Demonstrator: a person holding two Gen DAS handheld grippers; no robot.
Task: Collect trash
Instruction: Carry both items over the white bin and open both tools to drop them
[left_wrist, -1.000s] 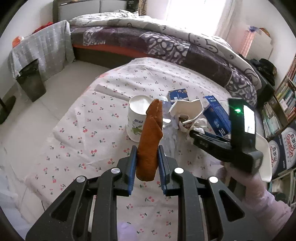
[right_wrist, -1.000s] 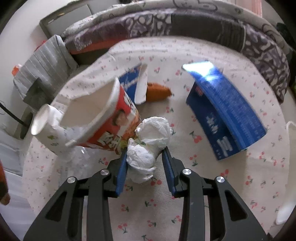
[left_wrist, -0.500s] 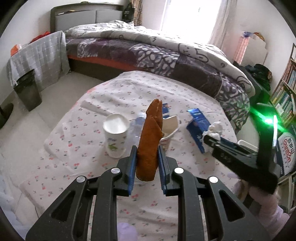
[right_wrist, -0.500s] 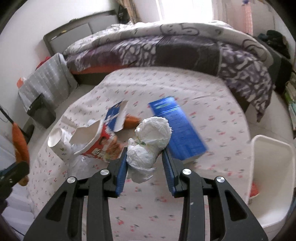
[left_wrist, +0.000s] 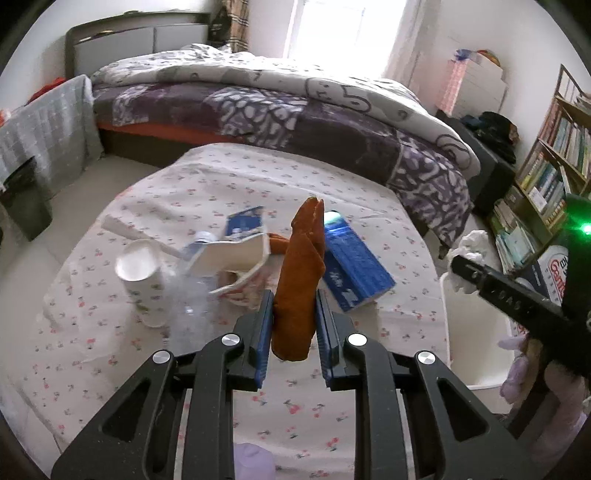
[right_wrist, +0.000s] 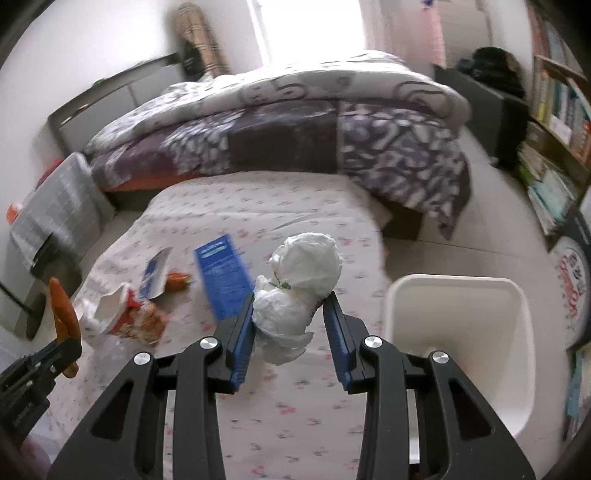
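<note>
Now the left tool (left_wrist: 294, 325) clamps an upright orange-brown wrapper (left_wrist: 300, 280), centre frame, while the right tool (right_wrist: 290, 328) grips a crumpled white plastic wad (right_wrist: 299, 288). Lower right sits a white bin (right_wrist: 461, 332) beside the cherry-print bench (right_wrist: 295, 424), littered with a blue carton (left_wrist: 354, 269) and paper cup (left_wrist: 142, 273); behind, a purple-quilted bed (left_wrist: 295, 107).
</note>
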